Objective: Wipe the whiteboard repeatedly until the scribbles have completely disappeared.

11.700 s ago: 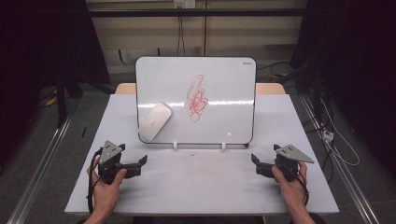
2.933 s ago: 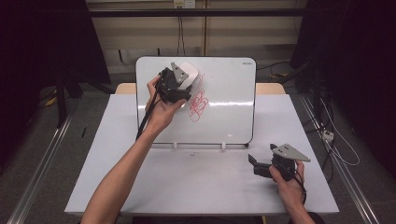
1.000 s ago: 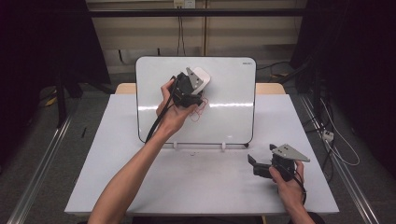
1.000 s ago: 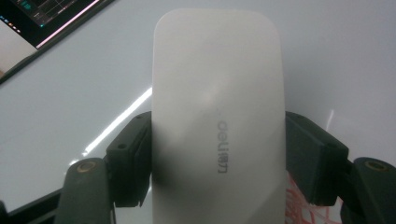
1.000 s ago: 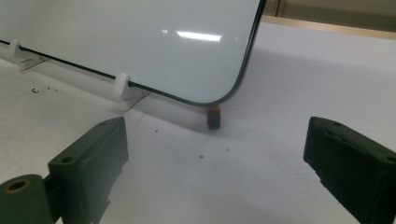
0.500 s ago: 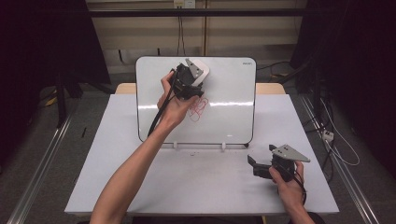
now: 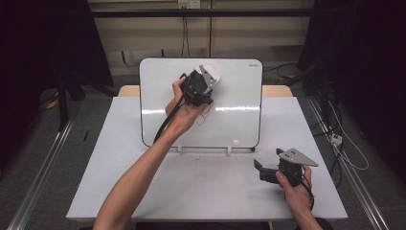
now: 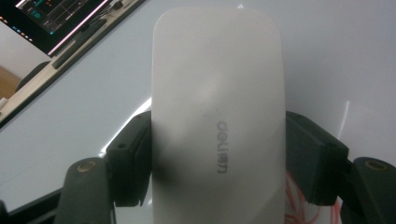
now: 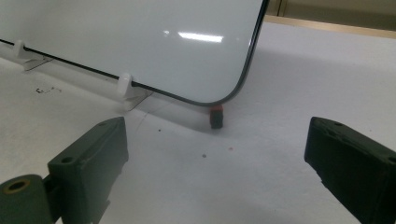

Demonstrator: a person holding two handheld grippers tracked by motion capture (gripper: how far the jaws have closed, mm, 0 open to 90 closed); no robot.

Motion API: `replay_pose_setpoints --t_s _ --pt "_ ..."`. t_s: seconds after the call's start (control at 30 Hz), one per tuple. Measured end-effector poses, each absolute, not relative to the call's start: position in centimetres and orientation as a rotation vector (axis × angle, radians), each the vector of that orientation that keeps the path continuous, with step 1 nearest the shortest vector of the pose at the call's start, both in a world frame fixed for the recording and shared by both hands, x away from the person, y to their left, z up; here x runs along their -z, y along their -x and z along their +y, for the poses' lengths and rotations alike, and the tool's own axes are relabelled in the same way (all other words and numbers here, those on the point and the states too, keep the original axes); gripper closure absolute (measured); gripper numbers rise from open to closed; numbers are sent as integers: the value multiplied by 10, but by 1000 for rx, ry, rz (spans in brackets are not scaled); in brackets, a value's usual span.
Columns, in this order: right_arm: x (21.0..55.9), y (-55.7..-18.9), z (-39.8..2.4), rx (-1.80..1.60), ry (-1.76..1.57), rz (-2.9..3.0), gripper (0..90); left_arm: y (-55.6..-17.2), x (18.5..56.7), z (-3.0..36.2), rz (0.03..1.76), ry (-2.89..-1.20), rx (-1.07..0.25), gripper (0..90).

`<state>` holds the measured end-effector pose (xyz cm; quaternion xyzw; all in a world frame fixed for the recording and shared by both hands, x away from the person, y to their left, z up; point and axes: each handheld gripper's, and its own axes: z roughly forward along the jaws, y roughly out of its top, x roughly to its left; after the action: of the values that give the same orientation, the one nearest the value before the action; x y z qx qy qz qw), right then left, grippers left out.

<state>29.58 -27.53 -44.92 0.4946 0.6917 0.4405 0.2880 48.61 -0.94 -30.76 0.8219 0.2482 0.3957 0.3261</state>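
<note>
Nearest the person, the right tool (image 7: 262, 170) rests low over the front right part of the pale grey table (image 7: 143, 191), held in the right hand (image 7: 294, 184), its two black jaws standing wide apart with nothing between them. In the right gripper view those jaws frame bare table, and beyond them the rounded lower corner of the glossy white rectangular whiteboard with a thin black rim (image 9: 140, 42), a white clip foot (image 9: 125, 86) under its lower edge and a small black-and-red piece (image 9: 215, 115) on the table just below that corner. Farther off, the left arm reaches forward from the near edge up to the whiteboard (image 7: 239, 120), which stands tilted on the table. There the left tool (image 7: 207, 82) is clamped on the smooth white oblong plastic eraser (image 8: 217, 116), its black pads pressing both long sides; the eraser (image 7: 211, 74) lies against the board's upper middle. Red scribbled lines (image 7: 206, 115) show on the board just below the left hand (image 7: 184, 112).
</note>
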Motion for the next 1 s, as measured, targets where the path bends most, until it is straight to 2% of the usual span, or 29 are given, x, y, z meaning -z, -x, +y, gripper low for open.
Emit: replay_pose_setpoints --t_s 0.67,0.9,1.0 --pt "450 -297 -274 -1169 -1311 1849 63 -447 347 -55 469 -2247 -1044 310" --pt "449 -296 -275 -1172 -1310 1851 62 -423 372 -67 358 -2293 -1038 310" --pt "449 -296 -275 -1171 -1307 1853 62 -425 371 -67 372 -2290 -1016 310"
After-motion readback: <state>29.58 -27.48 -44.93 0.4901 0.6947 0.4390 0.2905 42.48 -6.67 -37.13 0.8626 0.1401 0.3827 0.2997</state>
